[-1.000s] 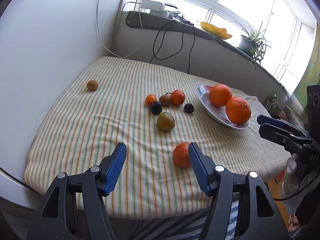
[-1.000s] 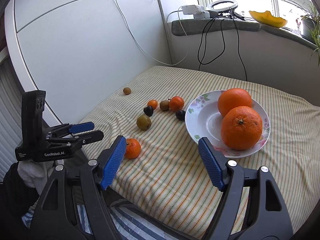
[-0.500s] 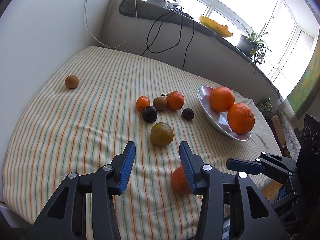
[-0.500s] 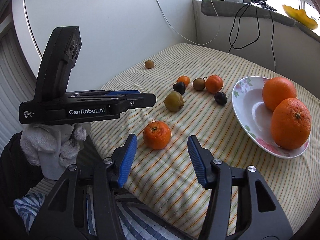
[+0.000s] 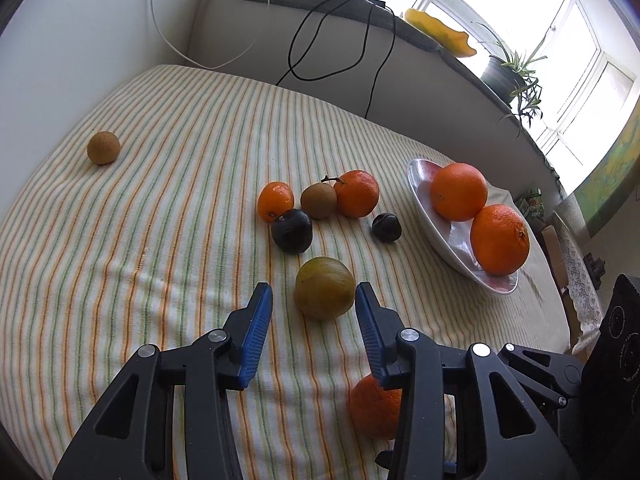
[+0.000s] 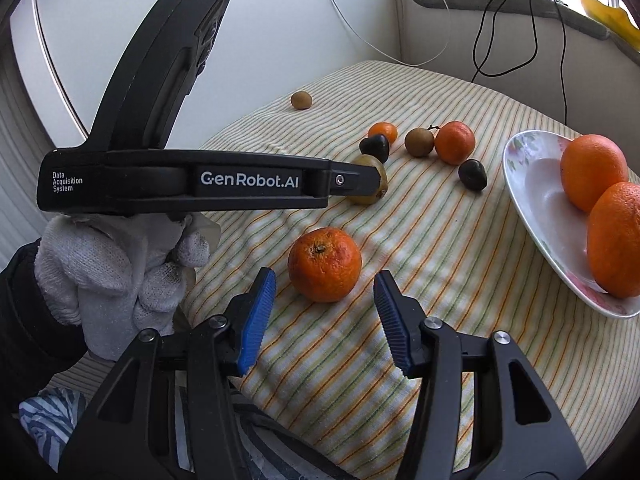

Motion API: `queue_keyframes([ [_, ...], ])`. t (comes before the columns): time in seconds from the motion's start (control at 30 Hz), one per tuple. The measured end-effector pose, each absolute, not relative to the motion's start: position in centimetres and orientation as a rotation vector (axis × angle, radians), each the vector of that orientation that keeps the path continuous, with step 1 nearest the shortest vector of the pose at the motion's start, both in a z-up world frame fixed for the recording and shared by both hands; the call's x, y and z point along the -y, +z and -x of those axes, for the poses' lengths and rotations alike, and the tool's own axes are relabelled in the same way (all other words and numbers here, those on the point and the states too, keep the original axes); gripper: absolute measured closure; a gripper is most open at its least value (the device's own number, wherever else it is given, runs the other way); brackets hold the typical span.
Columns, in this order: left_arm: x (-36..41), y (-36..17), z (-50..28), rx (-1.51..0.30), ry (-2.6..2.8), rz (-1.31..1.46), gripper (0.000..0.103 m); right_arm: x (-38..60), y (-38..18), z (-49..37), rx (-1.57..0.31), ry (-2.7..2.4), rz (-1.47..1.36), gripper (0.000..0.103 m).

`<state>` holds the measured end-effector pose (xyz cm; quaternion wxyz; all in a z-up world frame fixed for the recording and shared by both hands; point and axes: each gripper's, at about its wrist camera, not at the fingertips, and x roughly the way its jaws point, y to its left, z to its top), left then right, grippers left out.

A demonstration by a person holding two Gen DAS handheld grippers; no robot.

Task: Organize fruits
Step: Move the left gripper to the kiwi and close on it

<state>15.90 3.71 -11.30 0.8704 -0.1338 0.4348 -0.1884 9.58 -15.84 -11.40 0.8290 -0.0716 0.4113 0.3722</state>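
My left gripper (image 5: pixel 314 304) is open, its blue pads just short of either side of a greenish-brown fruit (image 5: pixel 325 293) on the striped cloth. My right gripper (image 6: pixel 325 292) is open, its pads just short of a mandarin (image 6: pixel 324 265), which also shows low in the left wrist view (image 5: pixel 372 408). A white plate (image 5: pixel 440 232) at the right holds two large oranges (image 5: pixel 458 191) (image 5: pixel 499 239). Two small mandarins (image 5: pixel 275 201) (image 5: pixel 357 193), a brown fruit (image 5: pixel 318 200) and two dark plums (image 5: pixel 292 231) (image 5: pixel 386 227) lie mid-cloth. A lone brown fruit (image 5: pixel 103 147) sits far left.
The left gripper's body (image 6: pixel 192 184) crosses the right wrist view above the cloth, partly hiding the greenish fruit (image 6: pixel 370 188). Walls border the table at the left and back. Cables (image 5: pixel 320 44) hang from the sill. The cloth's edge runs along the near side.
Both grippers moved forward and lower toward their fruits. The left jaws narrowed from wide open and now frame the greenish fruit; the right jaws narrowed and now frame the mandarin.
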Motion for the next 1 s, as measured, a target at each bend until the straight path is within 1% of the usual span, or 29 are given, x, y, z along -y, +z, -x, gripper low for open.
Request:
queue_keyframes([
  [0.13,-3.7,-11.3,-16.3,-0.915,-0.405,0.281,0.063,15.7,-11.7,-10.4,-0.887,0.788,0.154,0.049],
  [0.2,-3.4,-11.4,-16.4,-0.918,-0.411,0.275,0.066,15.6,-11.7,-10.8,-0.891,0.790,0.149,0.053],
  [0.23,-3.3,-11.4,-16.4,-0.921,-0.414,0.275,0.068,15.7,-11.7,-10.8,-0.893,0.792,0.145,0.053],
  [0.33,-3.4,-11.6,-16.4,-0.921,-0.412,0.276,0.069,15.2,-11.7,-11.2,-0.893,0.797,0.156,0.054],
  [0.4,-3.4,-11.6,-16.4,-0.920,-0.418,0.282,0.074,15.1,-11.8,-11.3,-0.897,0.801,0.156,0.055],
  [0.63,-3.6,-11.6,-16.4,-0.918,-0.422,0.288,0.075,14.6,-12.1,-11.5,-0.903,0.808,0.164,0.055],
  [0.67,-3.6,-11.6,-16.3,-0.916,-0.422,0.288,0.075,14.6,-12.1,-11.5,-0.902,0.807,0.164,0.060],
  [0.7,-3.5,-11.6,-16.3,-0.915,-0.421,0.286,0.075,14.6,-12.1,-11.6,-0.905,0.810,0.161,0.061],
  [1.0,-3.3,-11.4,-16.1,-0.906,-0.411,0.291,0.076,15.1,-11.9,-11.5,-0.912,0.813,0.130,0.062],
])
